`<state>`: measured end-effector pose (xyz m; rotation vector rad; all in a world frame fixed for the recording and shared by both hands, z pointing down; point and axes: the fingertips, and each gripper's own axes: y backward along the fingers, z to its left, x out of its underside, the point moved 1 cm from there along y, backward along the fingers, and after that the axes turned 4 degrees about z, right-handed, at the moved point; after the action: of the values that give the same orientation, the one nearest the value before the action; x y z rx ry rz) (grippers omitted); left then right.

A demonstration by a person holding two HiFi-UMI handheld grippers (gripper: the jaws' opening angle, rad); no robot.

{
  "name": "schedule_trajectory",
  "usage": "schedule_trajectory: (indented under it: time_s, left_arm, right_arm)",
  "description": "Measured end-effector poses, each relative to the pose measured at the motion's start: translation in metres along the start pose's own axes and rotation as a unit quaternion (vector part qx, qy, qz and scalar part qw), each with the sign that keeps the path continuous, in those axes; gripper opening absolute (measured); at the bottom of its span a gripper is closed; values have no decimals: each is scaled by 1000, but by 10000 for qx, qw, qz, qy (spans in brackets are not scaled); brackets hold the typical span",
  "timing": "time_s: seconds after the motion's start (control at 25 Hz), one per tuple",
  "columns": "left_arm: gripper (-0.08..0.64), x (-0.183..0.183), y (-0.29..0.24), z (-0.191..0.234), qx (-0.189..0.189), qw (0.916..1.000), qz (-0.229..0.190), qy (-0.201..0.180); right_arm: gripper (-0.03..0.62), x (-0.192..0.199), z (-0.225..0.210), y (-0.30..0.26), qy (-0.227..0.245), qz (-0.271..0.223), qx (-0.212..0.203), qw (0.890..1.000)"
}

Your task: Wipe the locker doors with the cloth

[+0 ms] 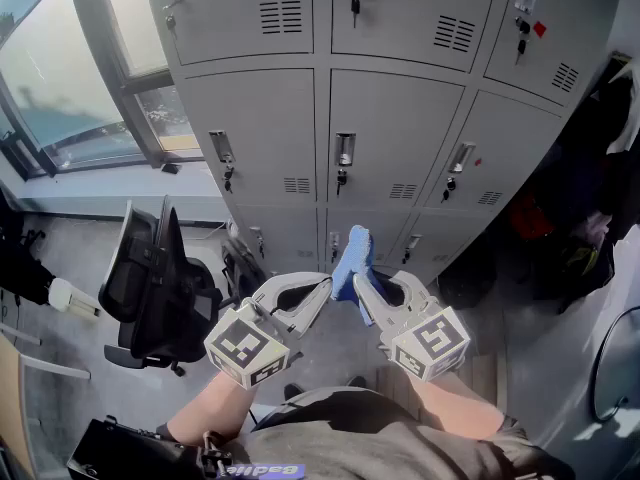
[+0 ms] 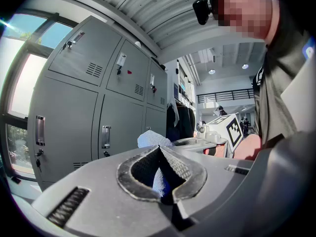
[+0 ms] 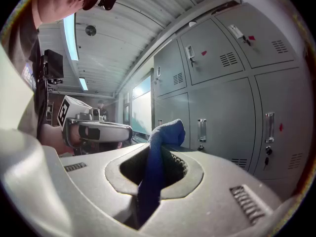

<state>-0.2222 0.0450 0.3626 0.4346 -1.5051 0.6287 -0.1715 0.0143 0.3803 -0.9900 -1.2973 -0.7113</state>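
Grey locker doors (image 1: pixel 390 128) fill the wall ahead, each with a handle and a key. A blue cloth (image 1: pixel 352 255) stands up between my two grippers, low in the head view and short of the lockers. My right gripper (image 1: pixel 358 281) is shut on the cloth (image 3: pixel 165 132), which runs down between its jaws. My left gripper (image 1: pixel 326 285) points in from the left, its tips together against the same cloth (image 2: pixel 150 138), and a blue strip shows between its pads. The lockers (image 2: pixel 64 127) lie to the left in the left gripper view and to the right (image 3: pixel 222 112) in the right gripper view.
A black office chair (image 1: pixel 155 288) stands on the floor at the left, under a window (image 1: pixel 70 78). Dark clothes and bags (image 1: pixel 590 198) hang at the right end of the lockers. A black bag (image 1: pixel 120 453) sits at the bottom left.
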Motion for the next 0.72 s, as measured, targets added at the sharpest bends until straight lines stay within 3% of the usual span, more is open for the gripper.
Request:
schedule_trajectory:
  time_s: [0.72]
  left_arm:
    - [9, 2, -9, -10, 301, 9995, 42, -1]
  right_arm:
    - [57, 6, -5, 17, -129, -71, 341, 9993]
